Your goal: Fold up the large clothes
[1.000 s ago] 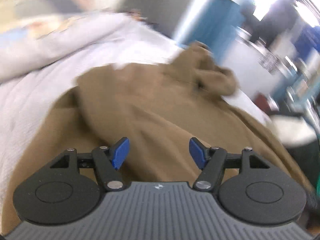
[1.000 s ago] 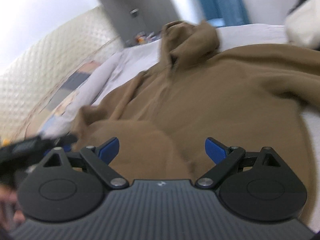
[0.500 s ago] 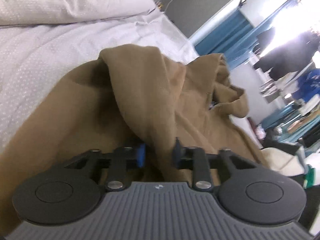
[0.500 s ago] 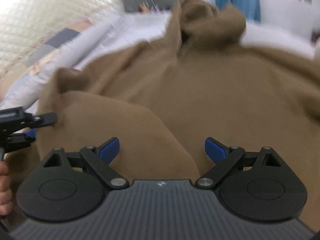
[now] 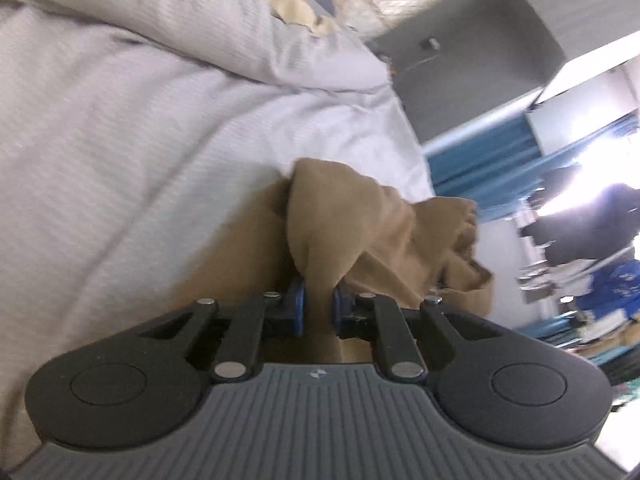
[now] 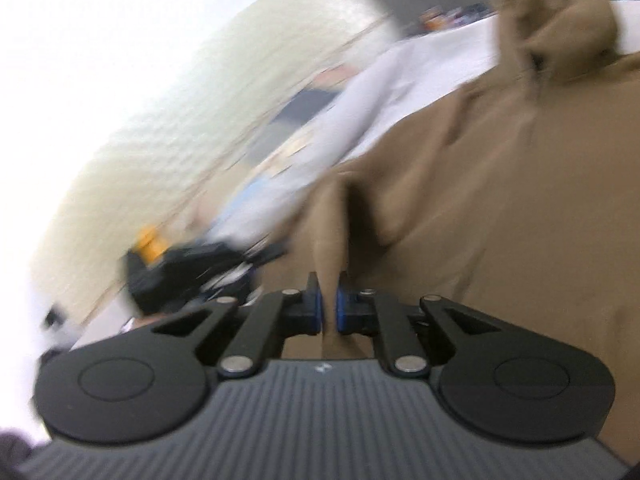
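A large brown hoodie [image 5: 340, 216] lies spread on a white bed. In the left wrist view a raised fold of its fabric runs between the blue pads. My left gripper [image 5: 318, 292] is closing on that fold and the pads press it. The hood [image 5: 460, 240] lies crumpled further off to the right. In the right wrist view the hoodie [image 6: 500, 200] fills the right half, its hood [image 6: 560, 28] at the top. My right gripper [image 6: 328, 292] is closing tight on a thin ridge of the cloth. The left gripper shows as a black blur at the left.
White bed sheet [image 5: 120, 140] and a pale pillow [image 5: 180, 12] lie to the left of the hoodie. A quilted cream headboard [image 6: 180, 120] stands behind. Blue curtains [image 5: 480, 160] and cluttered furniture are beyond the bed's far side.
Both grippers went from open to pinched on folds of the hoodie. The left one rolled and moved toward the garment's edge by the sheet. The right one swung to the left.
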`<state>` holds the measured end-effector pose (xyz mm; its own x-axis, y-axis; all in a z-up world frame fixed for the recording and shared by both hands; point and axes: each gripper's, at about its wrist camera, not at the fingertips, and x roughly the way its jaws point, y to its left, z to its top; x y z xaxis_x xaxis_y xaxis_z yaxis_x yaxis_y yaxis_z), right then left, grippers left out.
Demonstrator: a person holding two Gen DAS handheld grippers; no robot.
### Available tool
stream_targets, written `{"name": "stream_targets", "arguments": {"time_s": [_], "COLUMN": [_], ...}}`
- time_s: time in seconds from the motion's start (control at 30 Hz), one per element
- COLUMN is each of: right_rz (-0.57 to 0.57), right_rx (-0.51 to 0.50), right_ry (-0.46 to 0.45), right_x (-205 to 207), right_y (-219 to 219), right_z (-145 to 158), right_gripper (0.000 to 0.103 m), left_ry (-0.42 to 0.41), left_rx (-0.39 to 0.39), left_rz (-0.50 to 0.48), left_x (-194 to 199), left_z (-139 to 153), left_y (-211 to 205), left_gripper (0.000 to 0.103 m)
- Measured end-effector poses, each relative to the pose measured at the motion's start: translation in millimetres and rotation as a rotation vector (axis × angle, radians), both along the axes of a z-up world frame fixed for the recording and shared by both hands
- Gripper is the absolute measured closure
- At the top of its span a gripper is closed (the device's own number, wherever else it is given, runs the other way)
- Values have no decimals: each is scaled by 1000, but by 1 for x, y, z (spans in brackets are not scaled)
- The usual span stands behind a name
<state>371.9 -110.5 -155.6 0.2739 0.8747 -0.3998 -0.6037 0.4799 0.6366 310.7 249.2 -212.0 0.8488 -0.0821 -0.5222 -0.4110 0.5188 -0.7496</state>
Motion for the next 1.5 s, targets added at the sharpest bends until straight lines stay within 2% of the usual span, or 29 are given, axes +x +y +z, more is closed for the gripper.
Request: {"name": "stream_targets", "arguments": {"time_s": [0.07,0.17,0.27,0.37,0.4,0.43,0.47,0.53,0.63,0.7,0.87,1.03,1.1,1.33,1.5], "right_rz": [87,168,184,163,148,124,99,44,-23,-56,-83,-99,-94,-120,-134], "right_rx": [-21,-105,-154,-137,-123,-114,-109,-75,-9,-3,-107,-209,-217,-89,48], "right_ry": [5,21,50,73,85,98,110,129,182,194,178,167,171,223,360], "right_x": [-23,-46,-55,-51,-50,-46,-39,-33,-20,-10,22,62,77,117,149], "right_y": [15,40,49,44,37,33,29,15,-4,-9,14,54,68,85,84], "right_z": [-3,-15,-25,-23,-19,-16,-14,-11,-8,-7,-5,-25,-33,-54,-71], "right_gripper": [93,93,91,89,85,71,50,38,37,37,37,38,38,37,37], "left_ry": [32,85,100,99,101,102,103,105,107,106,94,68,58,12,-10], "left_rx": [23,52,48,31,32,31,30,23,18,19,-6,-38,-40,-82,-86], "left_rz": [3,3,13,19,20,21,21,22,21,19,18,16,13,27,40], "left_x": [-1,2,3,5,5,6,6,7,10,12,14,17,19,26,31], "left_z": [0,-4,-9,-13,-13,-13,-13,-13,-14,-14,-17,-20,-20,-26,-30], "left_y": [-1,-4,-2,-1,-1,-1,-1,0,0,0,2,6,8,16,20], "left_gripper": [88,87,87,87,87,87,87,87,87,87,86,85,85,85,85]}}
